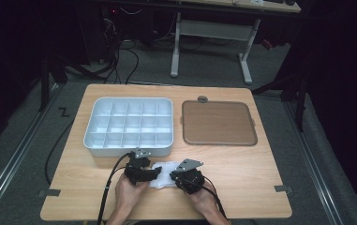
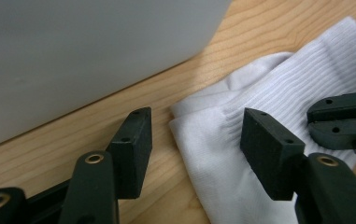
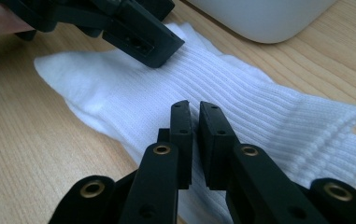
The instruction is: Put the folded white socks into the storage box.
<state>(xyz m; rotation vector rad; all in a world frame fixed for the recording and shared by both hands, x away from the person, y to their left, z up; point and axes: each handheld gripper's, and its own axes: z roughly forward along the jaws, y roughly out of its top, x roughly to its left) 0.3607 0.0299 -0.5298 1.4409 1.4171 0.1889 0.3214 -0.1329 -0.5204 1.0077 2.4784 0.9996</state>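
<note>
Lying flat on the wooden table near its 6 o'clock edge: white sock. Straddling its edge with jaws spread, left gripper. Pinching ribbed fabric, jaws nearly together, right gripper. Sitting close at 12 o'clock, white compartment tray; at 2 o'clock, brown lid.
</note>
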